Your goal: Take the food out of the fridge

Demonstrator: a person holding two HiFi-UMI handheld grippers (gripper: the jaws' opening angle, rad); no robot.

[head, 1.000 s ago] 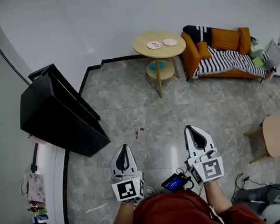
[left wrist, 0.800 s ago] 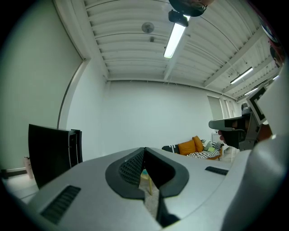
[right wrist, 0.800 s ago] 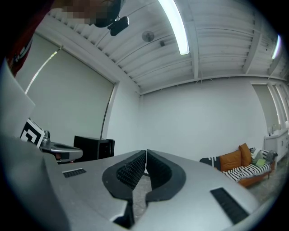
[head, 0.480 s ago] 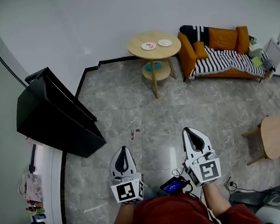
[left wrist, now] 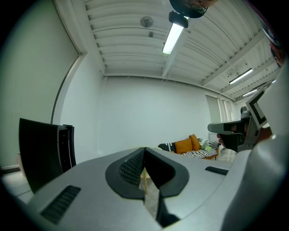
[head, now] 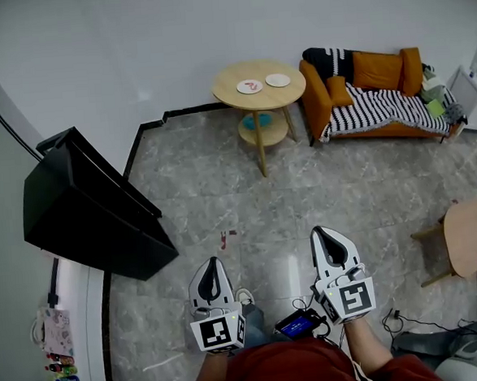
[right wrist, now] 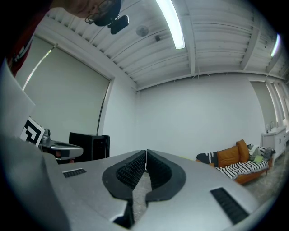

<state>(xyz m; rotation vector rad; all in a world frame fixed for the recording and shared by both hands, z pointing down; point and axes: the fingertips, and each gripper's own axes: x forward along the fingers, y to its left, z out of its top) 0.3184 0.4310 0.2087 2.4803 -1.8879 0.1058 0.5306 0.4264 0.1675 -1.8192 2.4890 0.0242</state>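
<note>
Both tools are clenched and empty. The left gripper (head: 210, 263) has its jaws closed tip to tip in the left gripper view (left wrist: 144, 150), with only a thin sliver of floor showing behind the ribbed pads. The right gripper (head: 322, 234) shows the same condition in the right gripper view (right wrist: 146, 153): the tips meet and nothing is between them.

Neither tool touches anything. Both are held low in front of the person's red garment (head: 310, 369), side by side and apart, with jaws pointing forward over the grey tiled floor (head: 247, 201). The right gripper sits slightly further forward than the left. A forearm (head: 368, 344) shows behind the right marker cube. A small device with a blue screen (head: 297, 325) hangs between the two tools, close to the body.

The black fridge (head: 86, 206) stands against the wall to the front left, well apart from both grippers. It also appears at the left of the left gripper view (left wrist: 43, 149) and of the right gripper view (right wrist: 88, 146). Its interior is not shown in any view, so the food cannot be made out.

Further ahead stands a round wooden table (head: 258, 99) carrying two plates (head: 250, 86), beside an orange sofa (head: 371, 87). A second wooden table (head: 473, 230) is cut off at the right edge.
</note>
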